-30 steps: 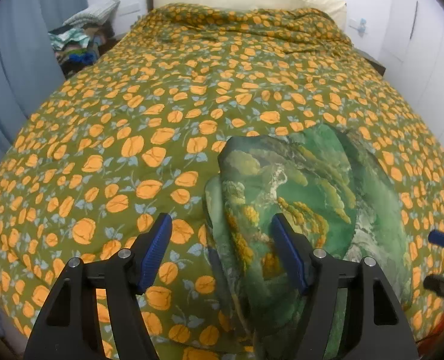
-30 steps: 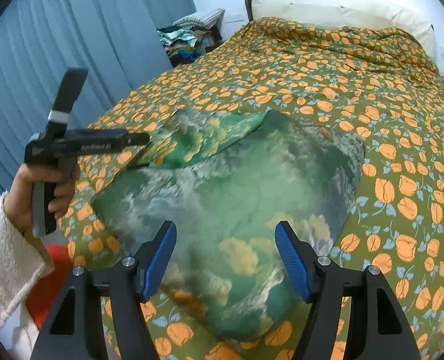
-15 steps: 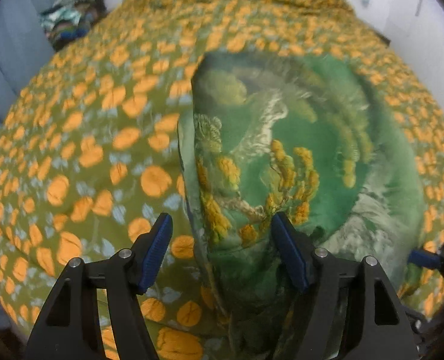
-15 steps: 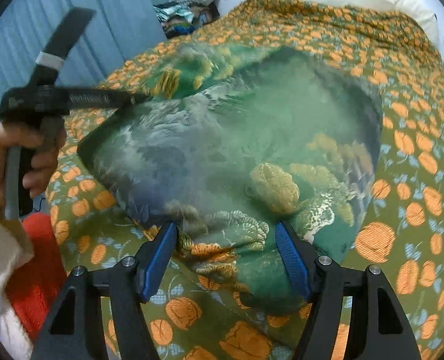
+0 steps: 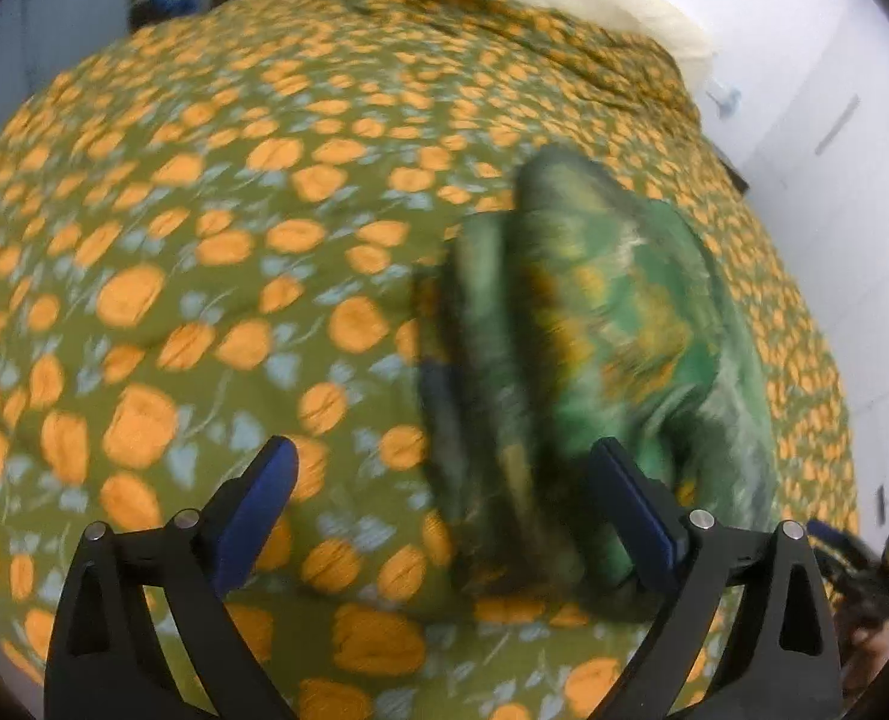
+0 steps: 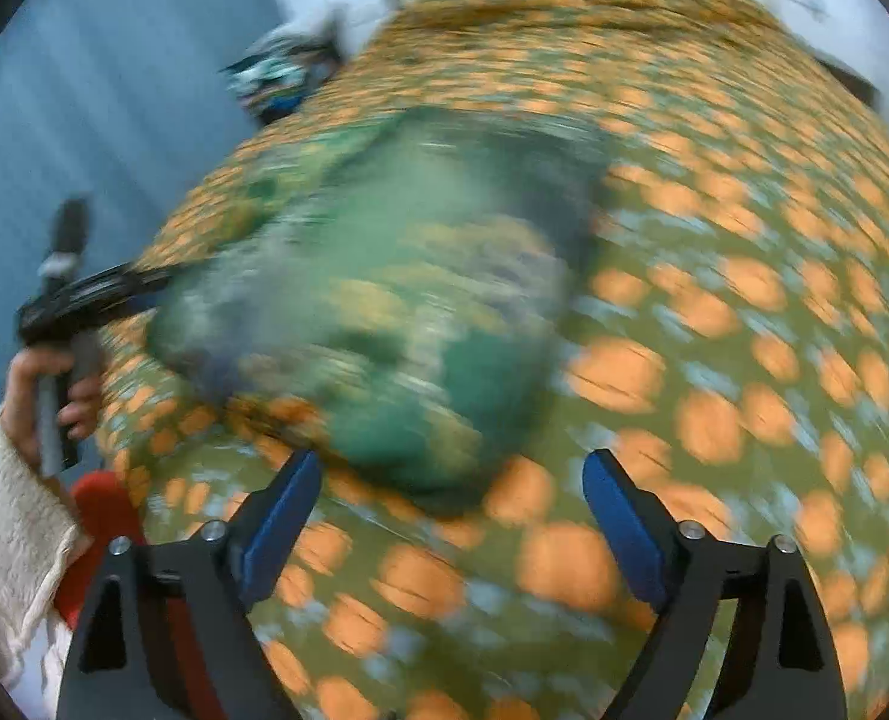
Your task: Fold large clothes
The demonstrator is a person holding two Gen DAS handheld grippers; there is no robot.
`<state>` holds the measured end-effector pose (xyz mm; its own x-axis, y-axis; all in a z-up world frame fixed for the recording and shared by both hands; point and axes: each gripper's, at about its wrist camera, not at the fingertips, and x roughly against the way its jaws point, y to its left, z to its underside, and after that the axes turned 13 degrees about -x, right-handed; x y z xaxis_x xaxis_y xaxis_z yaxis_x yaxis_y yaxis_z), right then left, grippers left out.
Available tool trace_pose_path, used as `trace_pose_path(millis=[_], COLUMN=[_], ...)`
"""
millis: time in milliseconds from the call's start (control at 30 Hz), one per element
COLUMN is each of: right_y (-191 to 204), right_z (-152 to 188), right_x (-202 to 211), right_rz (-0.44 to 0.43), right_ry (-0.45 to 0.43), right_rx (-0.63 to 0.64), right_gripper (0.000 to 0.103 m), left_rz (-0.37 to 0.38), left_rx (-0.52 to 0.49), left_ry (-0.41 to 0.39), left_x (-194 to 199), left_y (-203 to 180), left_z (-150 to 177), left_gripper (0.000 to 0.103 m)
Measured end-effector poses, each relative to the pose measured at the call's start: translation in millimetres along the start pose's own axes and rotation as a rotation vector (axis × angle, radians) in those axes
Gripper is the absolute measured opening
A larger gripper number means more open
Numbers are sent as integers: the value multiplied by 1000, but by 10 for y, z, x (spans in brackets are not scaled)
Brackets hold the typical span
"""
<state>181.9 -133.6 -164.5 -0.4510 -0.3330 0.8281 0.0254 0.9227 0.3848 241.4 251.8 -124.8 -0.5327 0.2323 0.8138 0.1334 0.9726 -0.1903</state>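
Both views are evenly lit by soft, diffuse light, with no glare and only faint shadow under the folded green garment (image 5: 594,348). Motion blur smears both, far more heavily in the right wrist view, where the bedspread (image 6: 714,312) pattern streaks around the garment. The fingers (image 6: 282,510) nearest each lens stay sharp. Fisheye distortion bulges the bed and darkens the corners into a black ring.

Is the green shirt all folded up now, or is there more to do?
Mostly done: the green garment lies on the flowered bedspread as a compact bundle with stacked layers along one side. In hand: nothing, both the left tongs and right tongs are opening, gripping no cloth. Left: maybe one tidying fold; blur hides the edges.
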Motion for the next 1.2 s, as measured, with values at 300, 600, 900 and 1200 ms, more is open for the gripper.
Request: trace_pose_path(millis=[300,600,900,1200], right_y=[-755,-469,-300,36], right_z=[262,-186,-645,-768], right_x=[166,-247,-1120,-1578], right_rz=[-81,-379,-489,-498], right_ry=[-5,77,202,245], right_rx=[-260,-347,-368,-320], right_gripper=[96,97,97,82], left_rz=[339,504,450,462], left_rx=[258,118,68,102], left_ry=[-53,36,160,237], left_x=[-37,-743,-1272,-1632], left_y=[405,-33,-61,-187], left_z=[108,-259,-296,-367], left_gripper=[98,99,103,86])
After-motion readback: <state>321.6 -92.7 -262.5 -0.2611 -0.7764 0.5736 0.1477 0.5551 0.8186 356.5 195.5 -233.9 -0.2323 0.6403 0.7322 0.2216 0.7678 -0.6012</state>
